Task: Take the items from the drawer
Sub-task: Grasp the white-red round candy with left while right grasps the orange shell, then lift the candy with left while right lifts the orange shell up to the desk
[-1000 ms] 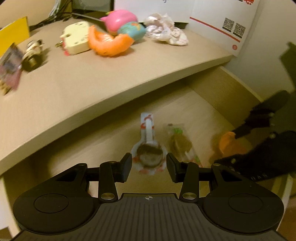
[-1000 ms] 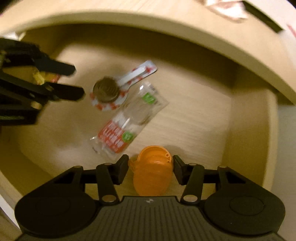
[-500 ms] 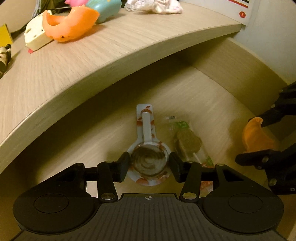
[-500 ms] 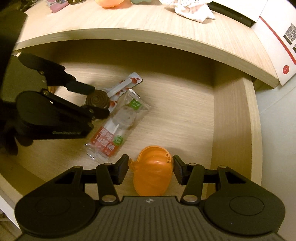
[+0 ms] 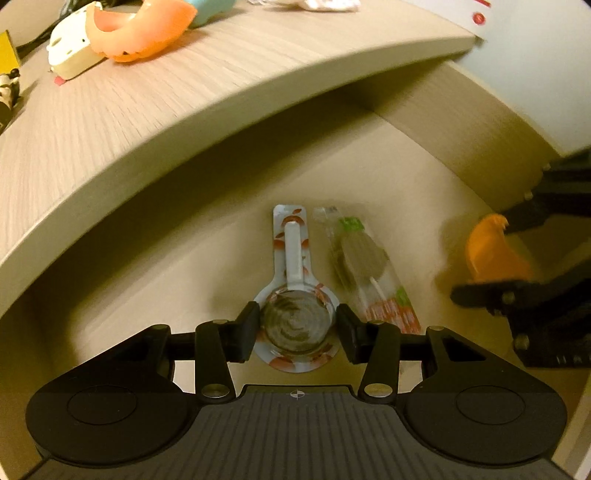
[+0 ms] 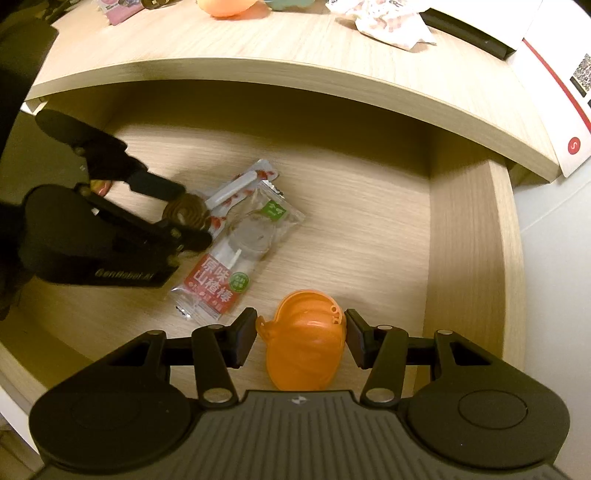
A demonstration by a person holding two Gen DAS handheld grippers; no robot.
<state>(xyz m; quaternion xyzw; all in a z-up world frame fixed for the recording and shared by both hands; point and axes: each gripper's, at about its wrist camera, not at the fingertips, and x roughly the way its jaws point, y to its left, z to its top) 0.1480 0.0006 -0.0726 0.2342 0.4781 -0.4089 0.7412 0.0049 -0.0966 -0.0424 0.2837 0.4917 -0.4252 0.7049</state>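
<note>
In the open drawer (image 6: 351, 221) lies a wrapped swirl lollipop (image 5: 297, 325). My left gripper (image 5: 298, 332) is low over it, and both pads press the sides of its round head. The packet still rests flat on the drawer floor. Beside it lies a clear packet with a red label (image 6: 240, 251), a hawthorn stick. My right gripper (image 6: 301, 334) is shut on an orange plastic shell (image 6: 304, 350) near the drawer's right wall. In the left wrist view the orange shell (image 5: 491, 254) hangs between the right fingers and casts a shadow on the floor.
The desk top (image 5: 147, 110) overhangs the back of the drawer. On it are an orange shell half (image 5: 140, 26), a cream toy (image 5: 70, 51) and crumpled paper (image 6: 388, 22). A white box (image 6: 554, 92) stands at the desk's right end. The drawer's right wall (image 6: 472, 258) is close to my right gripper.
My left gripper has come forward and down until the lollipop head sits between its pads. My right gripper has risen away from the drawer floor with the orange shell in it.
</note>
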